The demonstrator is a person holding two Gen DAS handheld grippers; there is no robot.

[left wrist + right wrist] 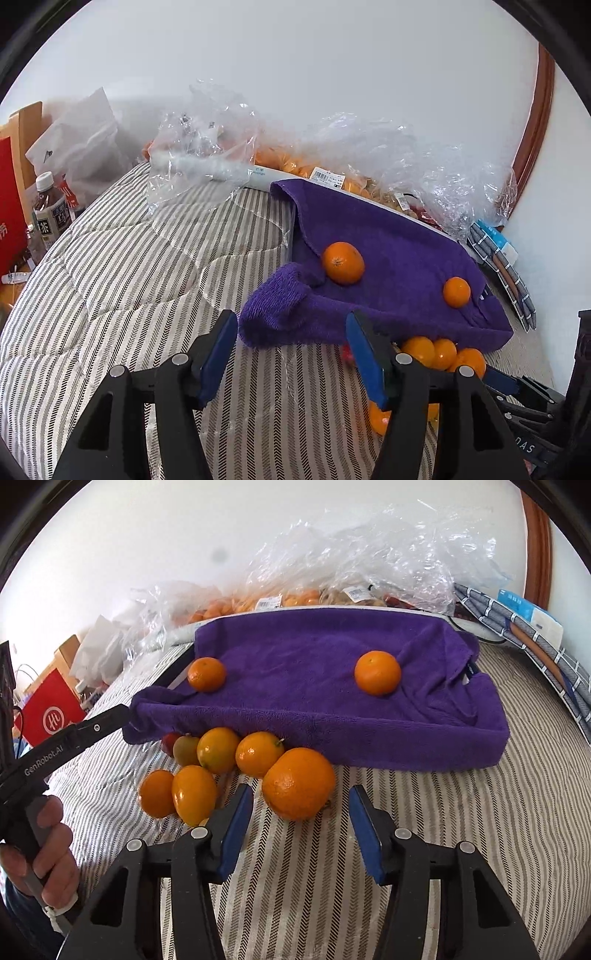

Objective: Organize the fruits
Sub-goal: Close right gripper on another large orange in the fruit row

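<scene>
A purple towel [314,686] lines a tray on the striped bed; it also shows in the left wrist view [388,258]. Two oranges lie on it, one left [206,674] [342,263] and one right [377,672] [456,292]. Several oranges lie loose in front of the tray, the largest [298,783] just ahead of my right gripper [299,829], which is open and empty. A green-red fruit [185,749] sits behind them. My left gripper [291,354] is open and empty, at the towel's near left corner, with loose oranges [443,354] to its right.
Clear plastic bags of fruit [369,568] [332,162] lie behind the tray against the wall. Bottles [48,210] and a red box [51,709] stand left of the bed. Folded striped cloth [535,642] and a tissue pack lie at right.
</scene>
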